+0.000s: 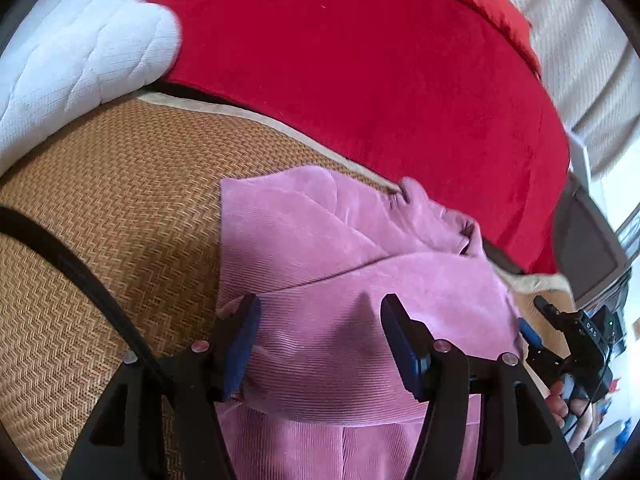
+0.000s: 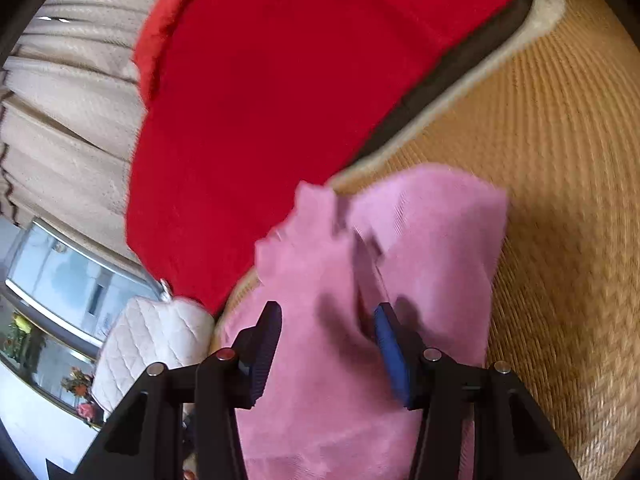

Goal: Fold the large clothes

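Note:
A pink corduroy garment [image 1: 320, 240] lies partly folded on a woven straw mat [image 1: 120, 200], one flap laid diagonally over the rest. My left gripper [image 1: 320, 320] hovers open just above its near part, and the fingers cast shadows on the cloth. The right wrist view shows the same garment [image 2: 420, 220] bunched and blurred, with my right gripper [image 2: 328, 332] open over it, pads apart and nothing pinched. That right gripper [image 1: 536, 320] also shows at the garment's right edge in the left wrist view, held by a person's hand [image 1: 560, 400].
A red blanket [image 1: 360, 60] covers the bed beyond the mat [image 2: 560, 160]. A white quilted pillow [image 1: 80, 48] lies at the far left, and a black cable [image 1: 80, 268] crosses the mat. Beige curtains [image 2: 60, 100] and a window [image 2: 60, 264] bound one side.

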A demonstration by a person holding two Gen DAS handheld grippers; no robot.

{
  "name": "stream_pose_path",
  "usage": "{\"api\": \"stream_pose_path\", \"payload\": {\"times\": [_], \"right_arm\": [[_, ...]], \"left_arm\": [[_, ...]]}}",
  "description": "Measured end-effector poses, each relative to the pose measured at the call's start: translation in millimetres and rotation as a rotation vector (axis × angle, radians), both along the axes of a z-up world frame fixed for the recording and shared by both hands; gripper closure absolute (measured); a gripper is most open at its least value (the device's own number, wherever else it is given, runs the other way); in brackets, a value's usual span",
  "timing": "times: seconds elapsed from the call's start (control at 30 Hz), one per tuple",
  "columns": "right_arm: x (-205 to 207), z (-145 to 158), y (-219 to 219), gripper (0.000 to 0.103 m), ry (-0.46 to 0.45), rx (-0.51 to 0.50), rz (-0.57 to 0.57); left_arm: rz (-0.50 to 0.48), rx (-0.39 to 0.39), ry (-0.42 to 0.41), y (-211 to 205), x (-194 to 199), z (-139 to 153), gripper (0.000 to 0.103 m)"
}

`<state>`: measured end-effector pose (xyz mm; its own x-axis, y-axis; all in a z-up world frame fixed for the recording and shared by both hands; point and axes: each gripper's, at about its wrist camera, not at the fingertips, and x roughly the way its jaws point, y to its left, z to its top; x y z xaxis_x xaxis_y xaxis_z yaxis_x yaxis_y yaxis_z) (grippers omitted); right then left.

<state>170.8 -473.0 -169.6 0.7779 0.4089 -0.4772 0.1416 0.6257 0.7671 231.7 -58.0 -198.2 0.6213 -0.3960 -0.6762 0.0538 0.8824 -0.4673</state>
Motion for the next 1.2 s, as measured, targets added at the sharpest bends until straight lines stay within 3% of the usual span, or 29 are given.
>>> {"api": "stream_pose_path", "payload": {"times": [0.1, 0.2, 0.37, 0.43, 0.57, 0.8, 0.93, 1.0, 1.13, 1.2], "right_arm": [[13.5, 10.5, -7.1, 0.051, -0.020, -0.019, -0.003], [36.3, 4.4, -13.5, 0.050, 0.036, -0.020, 0.026], [59.1, -11.9, -1.1, 0.052, 0.120, -0.038, 0.109], [57.5, -7.2, 5.3, 0.067, 0.110, -0.078, 0.120], [50.8, 2.4, 19.8, 0.091, 0.112, -0.205, 0.130], [13.6, 26.8, 44.3, 0.095, 0.064, -0.359, 0.122], [-0.7, 30.2, 43.1, 0.095, 0.039, -0.325, 0.147], [0.3, 24.6, 39.6, 0.095, 0.042, -0.290, 0.168], [9.2, 11.3, 17.3, 0.091, 0.057, -0.074, 0.166], [10.8, 9.1, 8.1, 0.091, 0.071, -0.036, 0.154]], "left_arm": [[0.000, -0.020, 0.000, 7.2, 0.7, -0.3, 0.040], [-0.007, -0.045, 0.017, 11.2, 4.4, -3.7, 0.042], [-0.003, -0.065, 0.025, 20.2, 9.7, -4.2, 0.058], [0.006, -0.078, 0.028, 25.3, 10.2, -4.6, 0.064], [0.012, -0.103, 0.034, 34.0, 8.4, -4.8, 0.064], [0.045, -0.097, 0.015, 45.2, 1.6, 1.4, 0.064], [0.044, -0.099, 0.036, 53.3, 1.0, -1.8, 0.074], [0.039, -0.094, 0.044, 53.2, 0.7, -3.5, 0.075], [0.005, -0.101, 0.074, 48.6, 2.0, -8.4, 0.075], [0.009, -0.101, 0.080, 48.8, 2.3, -9.1, 0.075]]}}
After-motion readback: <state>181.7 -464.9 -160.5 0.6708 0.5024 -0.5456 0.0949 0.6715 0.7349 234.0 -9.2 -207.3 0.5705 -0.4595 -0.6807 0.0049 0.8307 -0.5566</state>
